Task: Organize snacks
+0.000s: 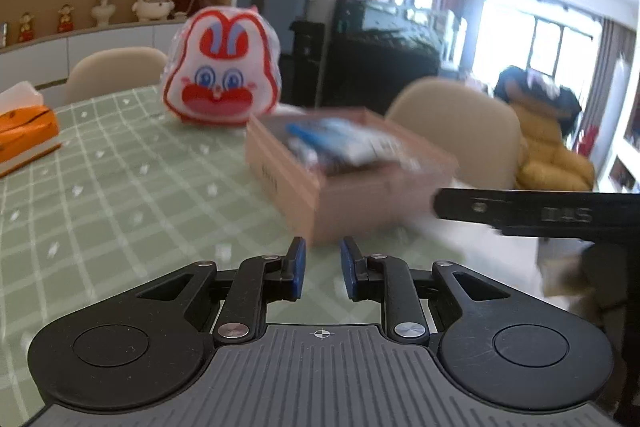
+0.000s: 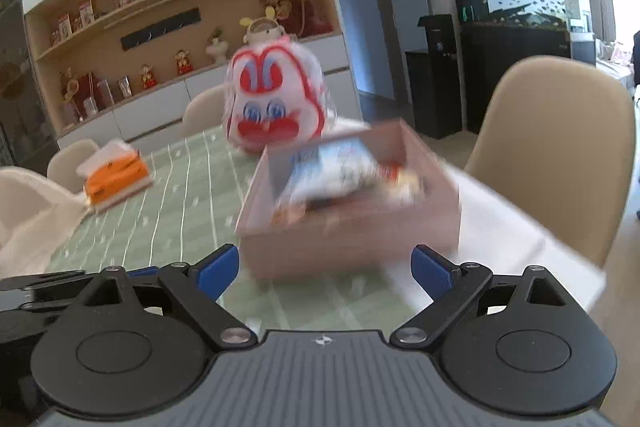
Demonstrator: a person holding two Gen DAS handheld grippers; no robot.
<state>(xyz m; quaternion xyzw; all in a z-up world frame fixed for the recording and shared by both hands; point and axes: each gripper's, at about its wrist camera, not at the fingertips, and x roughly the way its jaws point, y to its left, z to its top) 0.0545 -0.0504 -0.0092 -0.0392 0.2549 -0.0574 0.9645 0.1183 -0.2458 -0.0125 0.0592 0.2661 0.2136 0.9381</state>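
Left gripper (image 1: 322, 267) nearest, fingers narrow with a small gap, nothing between them. Right gripper (image 2: 325, 271) fingers wide, empty. Snack box (image 2: 352, 223) sits on the bench (image 1: 120, 187) just beyond both, dead ahead of the right fingers, ahead and slightly right of the left. Blue-white snack packets (image 2: 336, 167) inside. Right hand looks better lined up. Rabbit bag (image 1: 222, 73) behind the box; tissue box (image 1: 24, 135) far left.

Readable markings are few

A black flat bar (image 1: 536, 213) at the right of the left wrist view bears grey letters, seemingly "DAS"; the print on the pinkish-brown cardboard box (image 1: 276, 183) is blurred beyond reading.
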